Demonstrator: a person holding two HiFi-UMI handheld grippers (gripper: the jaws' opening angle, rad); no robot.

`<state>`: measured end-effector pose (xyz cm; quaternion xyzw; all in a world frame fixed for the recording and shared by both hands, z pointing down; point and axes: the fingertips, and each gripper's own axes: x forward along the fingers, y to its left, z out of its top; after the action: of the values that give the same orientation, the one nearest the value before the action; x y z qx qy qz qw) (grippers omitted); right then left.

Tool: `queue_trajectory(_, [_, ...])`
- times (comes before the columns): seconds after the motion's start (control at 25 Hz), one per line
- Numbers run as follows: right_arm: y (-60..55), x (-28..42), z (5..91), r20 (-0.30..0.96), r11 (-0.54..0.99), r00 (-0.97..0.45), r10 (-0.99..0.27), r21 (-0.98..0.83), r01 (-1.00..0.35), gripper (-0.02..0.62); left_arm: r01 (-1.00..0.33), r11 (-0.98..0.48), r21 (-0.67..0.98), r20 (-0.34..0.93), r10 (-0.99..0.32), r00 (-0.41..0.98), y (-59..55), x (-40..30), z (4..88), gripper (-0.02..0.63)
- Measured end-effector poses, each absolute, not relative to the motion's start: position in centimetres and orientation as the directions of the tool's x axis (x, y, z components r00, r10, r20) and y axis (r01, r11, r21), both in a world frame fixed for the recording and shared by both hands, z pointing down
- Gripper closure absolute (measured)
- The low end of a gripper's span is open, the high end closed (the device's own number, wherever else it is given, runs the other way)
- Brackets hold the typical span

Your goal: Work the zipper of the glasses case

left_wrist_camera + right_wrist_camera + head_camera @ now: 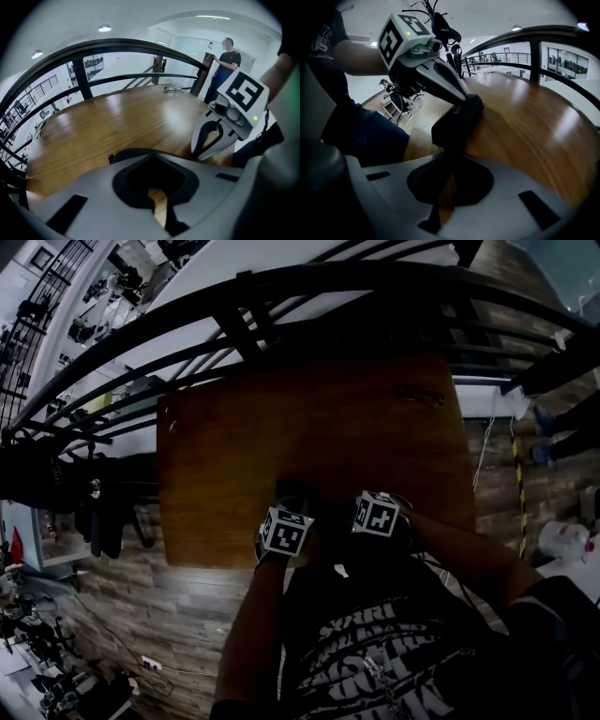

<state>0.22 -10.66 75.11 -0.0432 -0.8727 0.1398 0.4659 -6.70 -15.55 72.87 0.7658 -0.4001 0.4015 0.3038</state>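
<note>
Black glasses case (457, 122) lies near the tabletop's (525, 122) front edge. My left tool (464, 97), pressed together, bears on its far end; my right tool (200, 154) pinches a dark tab (449, 154) at its near end (the zipper pull, I judge). Grip made, I reckon; the run remains.

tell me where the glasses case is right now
Right gripper view: the case lies on the table by its near edge, with the left gripper at its far end and the right gripper at its near end.
</note>
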Motion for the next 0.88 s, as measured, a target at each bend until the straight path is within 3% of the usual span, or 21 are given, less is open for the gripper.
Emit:
queue_trajectory(0.12, [-8.2, 0.0, 75.7, 0.805, 0.943, -0.544, 0.237, -0.326, -0.072, 0.595, -0.856, -0.499, 0.138, 0.858, -0.372, 0.355, -15.4, -6.5, 72.8, 0.600])
queue_trajectory(0.24, [-6.4, -1.1, 75.7, 0.785, 0.909, -0.571, 0.239, -0.388, -0.152, 0.502, -0.854, -0.506, 0.124, 0.862, -0.372, 0.346, -15.6, -6.5, 72.8, 0.600])
queue_trajectory(0.6, [-7.1, -2.8, 76.2, 0.774, 0.696, -0.633, 0.013, -0.461, -0.550, 0.502, -0.867, -0.480, 0.132, 0.849, -0.397, 0.349, -15.6, -6.5, 72.9, 0.600])
queue_trajectory(0.88, [-7.9, -1.7, 76.3, 0.800, 0.788, -0.596, -0.062, -0.327, -0.521, 0.573, -0.861, -0.498, 0.101, 0.846, -0.412, 0.337, -15.8, -6.3, 72.9, 0.600])
